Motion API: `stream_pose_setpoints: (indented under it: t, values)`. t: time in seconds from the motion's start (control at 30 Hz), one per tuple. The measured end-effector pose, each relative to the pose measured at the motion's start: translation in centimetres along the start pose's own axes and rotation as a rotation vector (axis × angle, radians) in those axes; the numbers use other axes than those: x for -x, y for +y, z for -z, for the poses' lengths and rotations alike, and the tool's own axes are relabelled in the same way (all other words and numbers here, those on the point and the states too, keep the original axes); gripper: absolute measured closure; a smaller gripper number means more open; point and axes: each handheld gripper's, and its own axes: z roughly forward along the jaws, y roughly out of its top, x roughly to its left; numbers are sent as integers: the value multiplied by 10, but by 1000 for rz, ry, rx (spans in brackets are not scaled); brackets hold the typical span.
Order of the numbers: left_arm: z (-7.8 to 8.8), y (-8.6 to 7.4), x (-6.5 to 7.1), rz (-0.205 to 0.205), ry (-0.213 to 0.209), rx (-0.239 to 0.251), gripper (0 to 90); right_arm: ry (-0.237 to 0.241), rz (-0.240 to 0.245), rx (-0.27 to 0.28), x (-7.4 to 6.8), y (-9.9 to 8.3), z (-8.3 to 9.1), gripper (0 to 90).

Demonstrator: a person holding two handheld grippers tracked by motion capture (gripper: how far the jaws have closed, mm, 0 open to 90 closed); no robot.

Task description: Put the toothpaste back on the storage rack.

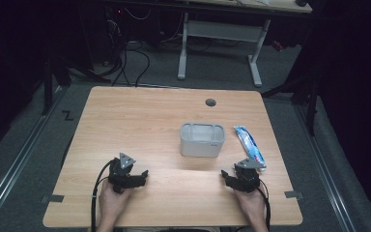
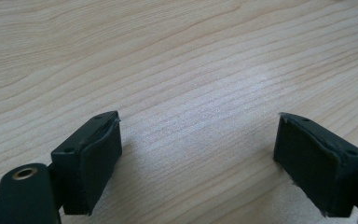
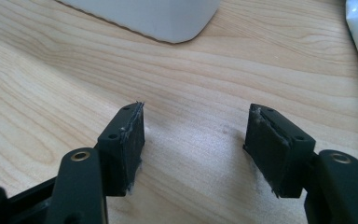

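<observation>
The right gripper (image 1: 229,177) rests low over the near right part of the table (image 1: 140,116), its jaws spread wide with nothing but bare wood between them; the left gripper (image 1: 142,175) sits at the near left, its jaws likewise parted and empty. Just beyond the right gripper, a little to the right, lies a blue-and-white tube (image 1: 249,145) flat on the wood, its length running from near to far. To the left of the tube, near the middle of the table, stands a pale grey container (image 1: 202,140) with open compartments. The tube is probably light and soft-walled, with a glossy skin that could slide under the pads, so a squeeze across its middle would likely dent it. The firmer hold is probably across its narrow width near one end. The container looks stiff and stable, unlikely to shift under a light touch.
</observation>
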Motion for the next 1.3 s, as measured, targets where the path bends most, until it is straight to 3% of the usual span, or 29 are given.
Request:
stream_pose_setpoints:
  t: [0.13, 0.23, 0.5, 0.8, 1.07, 1.3]
  values:
    - [0, 0, 0, 0, 0, 0, 155, -2, -2, -1, 0, 0, 0, 380]
    - [0, 0, 0, 0, 0, 0, 156, -17, -2, -1, 0, 1, 2, 456]
    - [-1, 1, 1, 2, 7, 1, 160, -19, 16, 47, 3, 12, 23, 526]
    - [0, 0, 0, 12, 10, 3, 165, -57, -17, 86, 17, 12, 39, 540]
    - [0, 0, 0, 9, 9, 2, 164, -68, -2, 109, 29, 24, 49, 533]
    - [0, 0, 0, 9, 10, 2, 165, -83, -31, 25, 44, 44, 43, 429]
